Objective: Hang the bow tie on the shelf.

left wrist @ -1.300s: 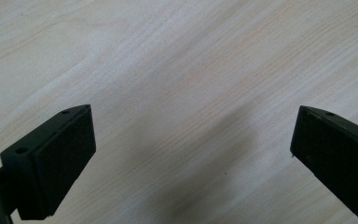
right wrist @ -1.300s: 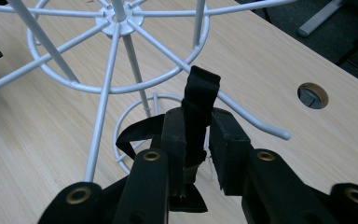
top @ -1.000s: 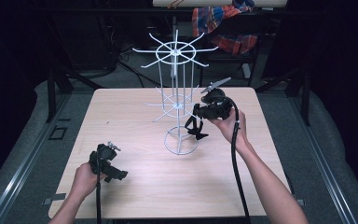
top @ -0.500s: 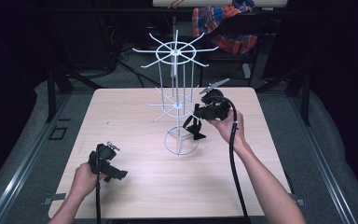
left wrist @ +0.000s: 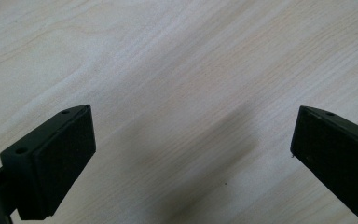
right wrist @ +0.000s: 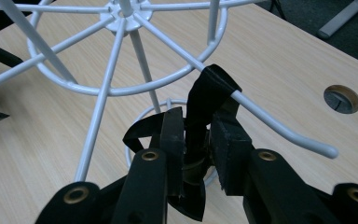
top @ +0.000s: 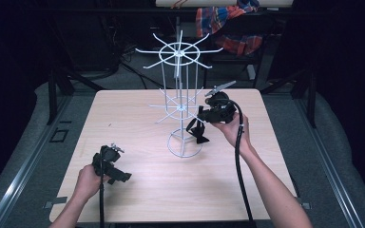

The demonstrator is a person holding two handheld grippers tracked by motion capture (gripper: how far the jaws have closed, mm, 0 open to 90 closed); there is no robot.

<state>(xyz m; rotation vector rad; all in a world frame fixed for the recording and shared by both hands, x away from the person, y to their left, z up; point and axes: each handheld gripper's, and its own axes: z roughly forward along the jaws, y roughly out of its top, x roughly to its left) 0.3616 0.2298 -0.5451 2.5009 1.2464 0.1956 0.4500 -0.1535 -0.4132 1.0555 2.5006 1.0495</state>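
Right hand-held gripper (right wrist: 196, 154) clamped on a black strap (right wrist: 205, 100), jaws pressed to either side of it. The strap is looped over one arm of the lower tier of the white wire rack (right wrist: 121, 56), hanging just beside the rack's centre pole above its ring base. Left hand-held gripper (left wrist: 191, 154) rests low over bare worktop (top: 138, 118) near the front left, jaws wide apart, nothing between them, well away from the rack.
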